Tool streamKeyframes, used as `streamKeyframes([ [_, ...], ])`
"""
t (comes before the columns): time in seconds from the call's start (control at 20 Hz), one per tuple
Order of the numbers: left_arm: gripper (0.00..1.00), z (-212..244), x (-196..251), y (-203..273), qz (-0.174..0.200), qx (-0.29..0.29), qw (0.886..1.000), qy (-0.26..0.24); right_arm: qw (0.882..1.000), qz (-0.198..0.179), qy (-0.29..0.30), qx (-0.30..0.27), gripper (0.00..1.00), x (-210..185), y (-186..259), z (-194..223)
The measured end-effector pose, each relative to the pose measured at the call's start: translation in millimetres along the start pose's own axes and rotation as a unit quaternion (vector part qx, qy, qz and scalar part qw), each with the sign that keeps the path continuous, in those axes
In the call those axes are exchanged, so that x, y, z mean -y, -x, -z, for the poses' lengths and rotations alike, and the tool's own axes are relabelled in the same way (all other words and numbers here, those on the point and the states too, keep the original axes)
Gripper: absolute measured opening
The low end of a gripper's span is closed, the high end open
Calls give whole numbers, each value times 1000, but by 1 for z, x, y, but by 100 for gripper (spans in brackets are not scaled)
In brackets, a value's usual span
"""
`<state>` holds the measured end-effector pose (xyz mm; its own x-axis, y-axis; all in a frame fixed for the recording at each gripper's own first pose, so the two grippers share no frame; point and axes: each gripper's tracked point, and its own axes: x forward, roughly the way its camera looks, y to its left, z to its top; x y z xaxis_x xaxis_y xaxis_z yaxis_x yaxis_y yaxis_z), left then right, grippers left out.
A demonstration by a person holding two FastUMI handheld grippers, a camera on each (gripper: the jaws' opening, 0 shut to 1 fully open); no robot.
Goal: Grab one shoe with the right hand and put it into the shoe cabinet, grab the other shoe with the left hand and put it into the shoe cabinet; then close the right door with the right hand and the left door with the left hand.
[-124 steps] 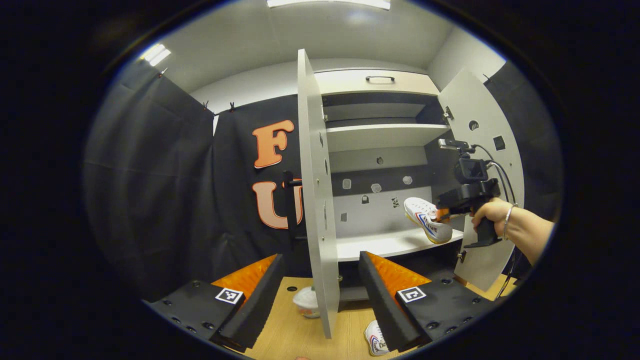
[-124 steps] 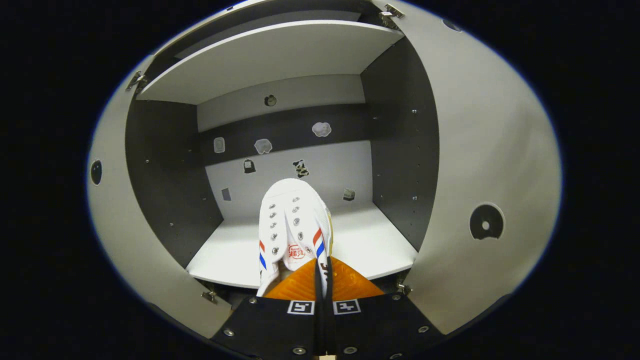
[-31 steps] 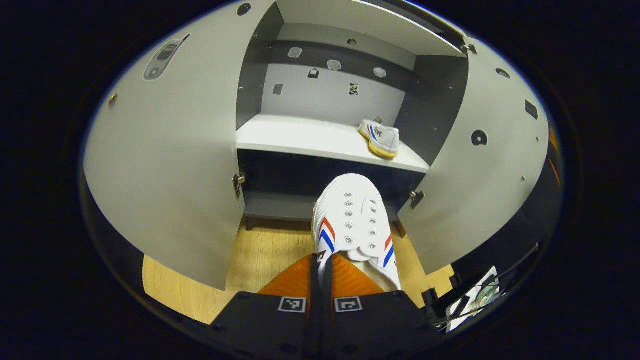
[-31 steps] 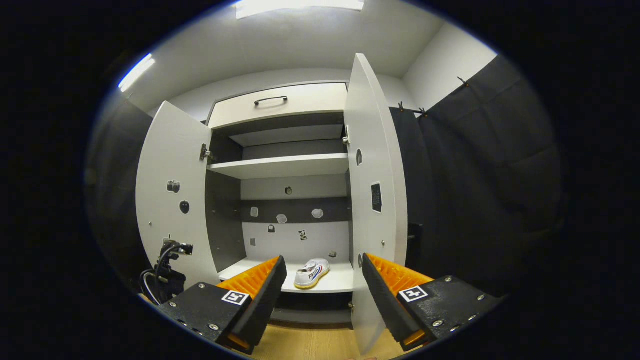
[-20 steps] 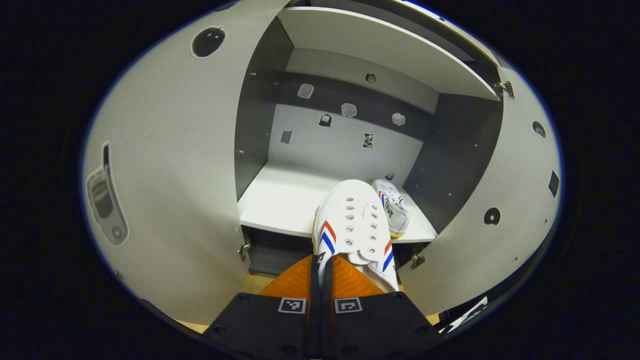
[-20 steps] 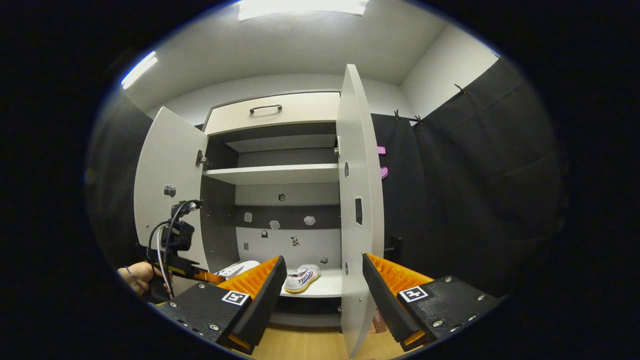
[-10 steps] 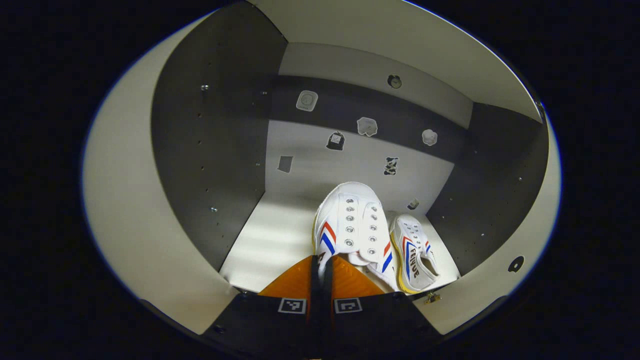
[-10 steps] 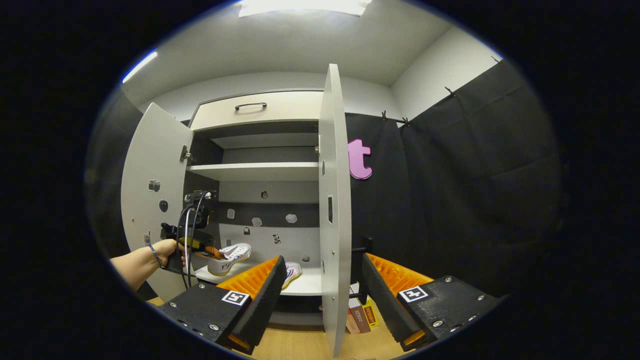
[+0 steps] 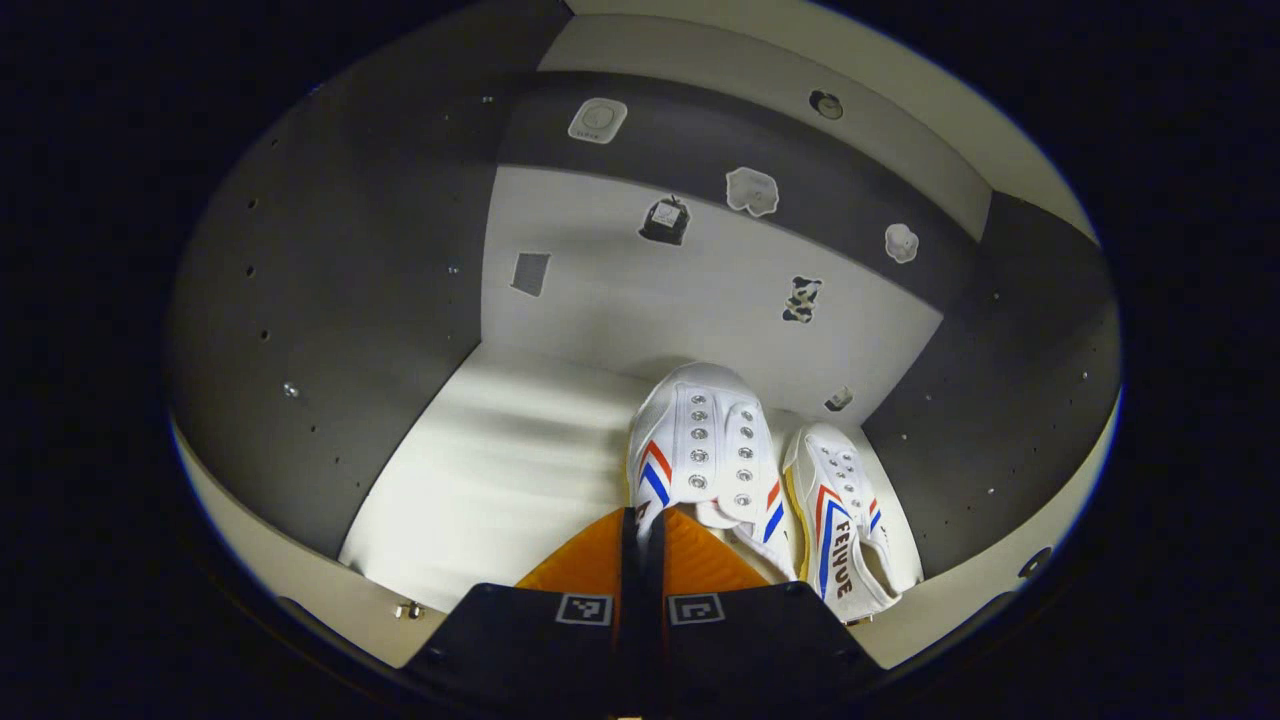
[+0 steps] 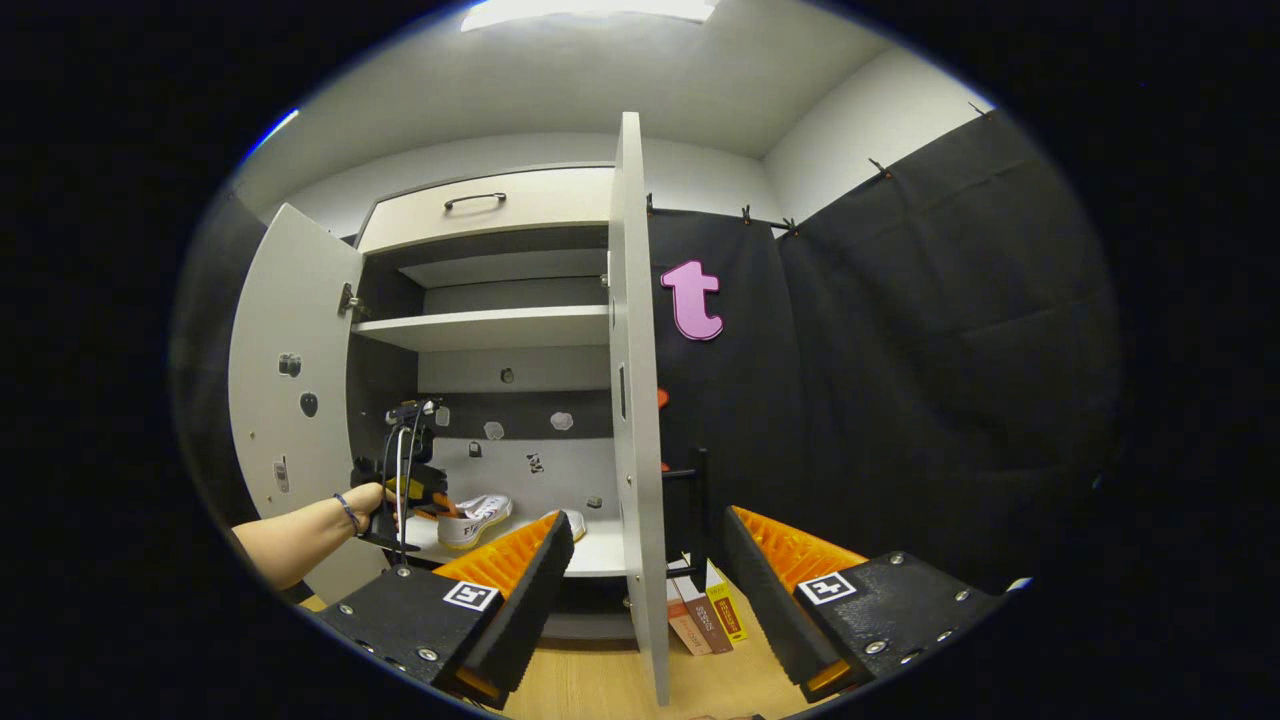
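Left gripper (image 9: 640, 520) clamped on shoe (image 9: 705, 450), forearm (image 10: 295, 535) reaching out level; right gripper (image 10: 640, 560) spread wide, holding nothing.

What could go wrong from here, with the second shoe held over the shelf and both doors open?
1. The held shoe sits close beside the placed shoe; lowering it may nudge that one toward the shelf edge.
2. The left gripper pinches only the heel, so it may drop unevenly.
3. The open right gripper straddles the right door edge and could bump it.
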<state>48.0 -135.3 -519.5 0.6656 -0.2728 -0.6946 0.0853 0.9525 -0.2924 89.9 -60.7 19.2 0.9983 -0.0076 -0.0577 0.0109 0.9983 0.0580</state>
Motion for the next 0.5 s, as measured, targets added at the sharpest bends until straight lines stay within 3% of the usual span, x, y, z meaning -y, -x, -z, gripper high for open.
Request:
streamKeyframes([
  [0.3, 7, 14, -1, -11, -17, -4, 999, -27, 1000, 9, 20, 10, 93, 21, 0, -8],
  [0.35, 16, 12, 1, -9, -11, 0, 1000, -21, 1000, 11, 26, 12, 93, 27, -1, -10],
  [0.4, 16, 11, 3, -9, -6, 6, 1000, -17, 999, 13, 30, 15, 93, 33, -2, -11],
  [0.5, 34, 10, 9, 1, 9, 9, 1000, -18, 999, 18, 33, 17, 93, 44, -5, -12],
])
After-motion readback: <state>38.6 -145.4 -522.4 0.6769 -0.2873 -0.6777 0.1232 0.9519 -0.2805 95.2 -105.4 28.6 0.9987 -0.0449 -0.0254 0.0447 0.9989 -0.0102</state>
